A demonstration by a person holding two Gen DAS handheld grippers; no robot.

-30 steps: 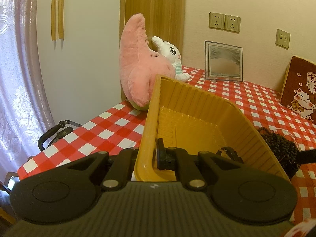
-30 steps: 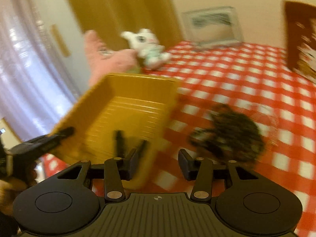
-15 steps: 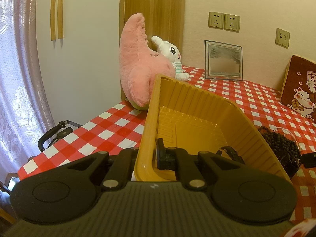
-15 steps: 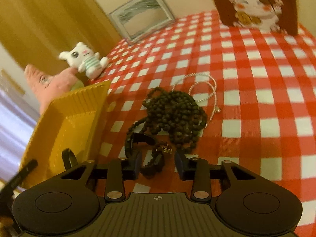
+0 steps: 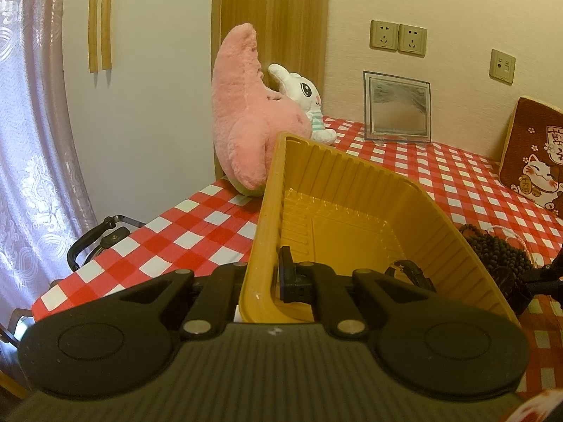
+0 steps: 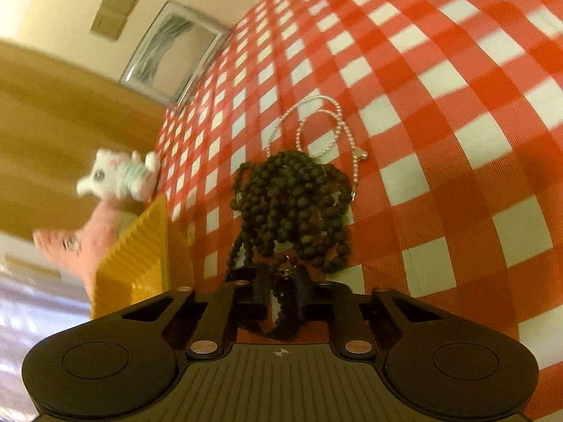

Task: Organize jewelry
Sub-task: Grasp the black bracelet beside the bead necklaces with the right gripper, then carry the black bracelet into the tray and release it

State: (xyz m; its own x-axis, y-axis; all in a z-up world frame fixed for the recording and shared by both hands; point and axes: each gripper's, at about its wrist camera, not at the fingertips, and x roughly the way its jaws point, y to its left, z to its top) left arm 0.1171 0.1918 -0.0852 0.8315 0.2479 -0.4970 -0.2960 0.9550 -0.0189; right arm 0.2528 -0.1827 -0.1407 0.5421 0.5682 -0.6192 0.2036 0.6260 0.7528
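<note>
While the left gripper (image 5: 262, 281) stays clamped on the yellow tray's (image 5: 454, 242) near wall, a dark strap-like item (image 5: 410, 274) lies inside, half hidden. Only the right wrist view shows the right gripper (image 6: 281, 297), jaws just closing on the dark bead strand (image 6: 293, 204); the pale chain (image 6: 316, 130) lies behind.

Right tool (image 6: 281, 299) closing around dark bead strand (image 6: 292, 204) on checkered cloth (image 6: 440, 105)

Yellow tray (image 5: 352, 183), dark-brown beads (image 6: 295, 197), red-and-white checked tablecloth (image 6: 440, 105).
</note>
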